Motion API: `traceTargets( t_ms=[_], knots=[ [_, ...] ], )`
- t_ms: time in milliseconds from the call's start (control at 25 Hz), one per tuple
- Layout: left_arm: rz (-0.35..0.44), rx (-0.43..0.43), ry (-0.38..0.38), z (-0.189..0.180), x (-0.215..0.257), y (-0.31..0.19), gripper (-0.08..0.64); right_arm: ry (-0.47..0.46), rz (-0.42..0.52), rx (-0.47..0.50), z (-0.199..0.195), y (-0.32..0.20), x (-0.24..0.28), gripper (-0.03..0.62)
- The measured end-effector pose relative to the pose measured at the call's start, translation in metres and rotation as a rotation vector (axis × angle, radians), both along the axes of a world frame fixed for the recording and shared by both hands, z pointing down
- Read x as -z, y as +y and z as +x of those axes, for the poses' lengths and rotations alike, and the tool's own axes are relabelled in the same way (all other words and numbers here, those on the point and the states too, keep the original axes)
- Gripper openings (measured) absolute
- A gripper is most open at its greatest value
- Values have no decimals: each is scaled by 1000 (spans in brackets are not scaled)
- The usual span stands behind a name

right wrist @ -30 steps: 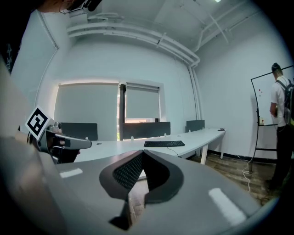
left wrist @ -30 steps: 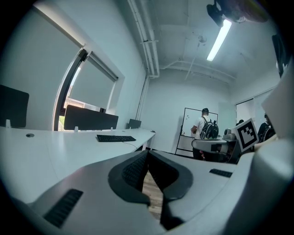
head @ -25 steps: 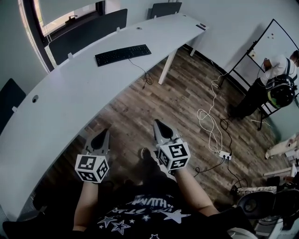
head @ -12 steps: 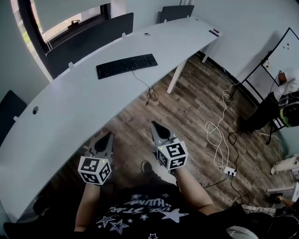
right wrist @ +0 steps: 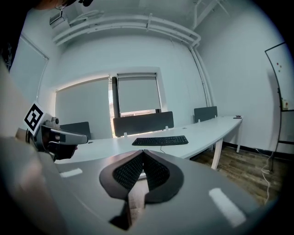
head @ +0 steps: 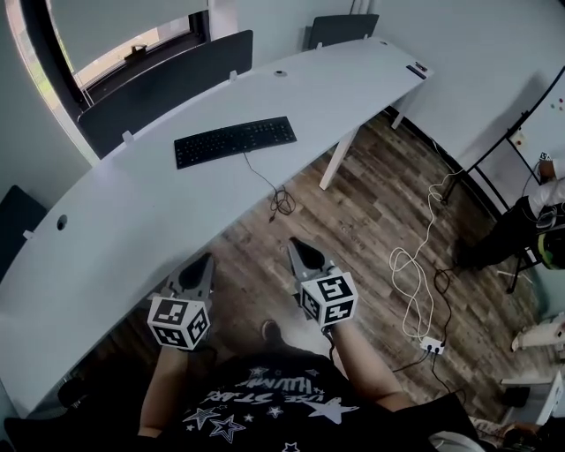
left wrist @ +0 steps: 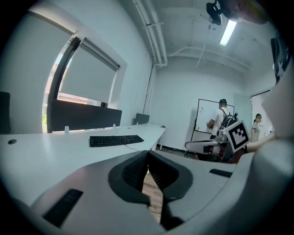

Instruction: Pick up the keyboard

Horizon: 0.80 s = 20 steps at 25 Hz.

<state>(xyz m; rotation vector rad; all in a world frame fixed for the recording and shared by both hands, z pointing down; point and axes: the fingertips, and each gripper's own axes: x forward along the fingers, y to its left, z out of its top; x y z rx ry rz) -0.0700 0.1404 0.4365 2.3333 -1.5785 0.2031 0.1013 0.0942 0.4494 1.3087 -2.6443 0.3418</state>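
A black keyboard (head: 234,140) lies on the long curved white desk (head: 132,221), its cable (head: 269,190) hanging over the front edge to the floor. It also shows far ahead in the left gripper view, keyboard (left wrist: 115,140), and in the right gripper view, keyboard (right wrist: 160,140). My left gripper (head: 205,262) and right gripper (head: 297,246) are held side by side over the wooden floor, short of the desk, both shut and empty. The left gripper's tips (left wrist: 147,153) and the right gripper's tips (right wrist: 143,152) meet with nothing between them.
Dark partition screens (head: 168,84) and chairs (head: 340,26) stand behind the desk. A white desk leg (head: 338,161) is right of the cable. A white cord and power strip (head: 428,342) lie on the floor at right. A person (head: 538,216) stands by a whiteboard at far right.
Both grippers and the head have moved toward the desk; the keyboard sits nearer and lower in the head view. The jaws stayed shut.
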Motion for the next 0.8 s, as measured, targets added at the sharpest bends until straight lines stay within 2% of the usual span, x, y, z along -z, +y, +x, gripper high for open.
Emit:
traceTargets(
  t_ms=[360, 560, 800],
  knots=[
    [-4, 98, -7, 5, 8, -43, 9, 1, -28, 78, 17, -36, -9, 3],
    [-9, 91, -24, 19, 9, -55, 9, 8, -32, 84, 23, -57, -14, 3],
    [-46, 107, -22, 8, -1, -62, 9, 21, -56, 98, 19, -63, -28, 3]
  ],
)
